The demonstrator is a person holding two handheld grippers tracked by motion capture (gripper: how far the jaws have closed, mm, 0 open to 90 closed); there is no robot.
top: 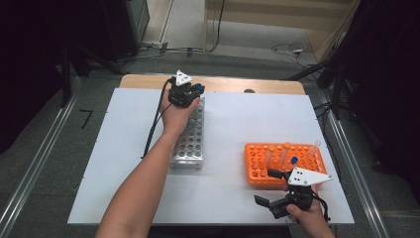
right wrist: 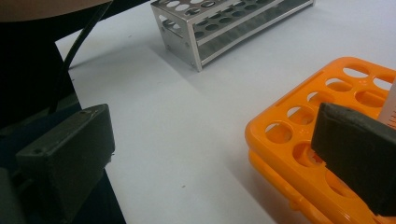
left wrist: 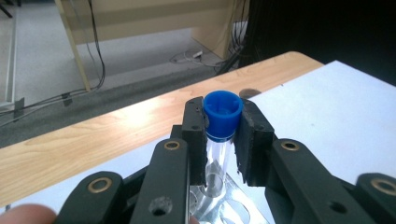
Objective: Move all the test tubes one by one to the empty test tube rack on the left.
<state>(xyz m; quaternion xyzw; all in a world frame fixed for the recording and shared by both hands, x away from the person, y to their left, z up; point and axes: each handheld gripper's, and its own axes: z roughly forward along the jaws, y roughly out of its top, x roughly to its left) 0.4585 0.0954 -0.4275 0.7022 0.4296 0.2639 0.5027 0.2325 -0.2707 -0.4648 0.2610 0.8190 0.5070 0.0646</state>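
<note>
Over the metal rack's (top: 189,136) far end, the left gripper (left wrist: 222,135) pinches a blue-capped tube (left wrist: 220,133).
High view adds the right gripper (top: 271,191), fingers spread wide and empty, beside the orange rack (top: 257,163) on the desk (top: 228,129).

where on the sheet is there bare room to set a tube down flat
Bare patches: between the metal rack and the orange rack; beyond the orange rack; left of the metal rack. Crowded at the near right, around the open right gripper.

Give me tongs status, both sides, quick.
Left tongs: shut on the blue-capped tube, above the metal rack.
Right tongs: open, holding nothing, beside the orange rack.
</note>
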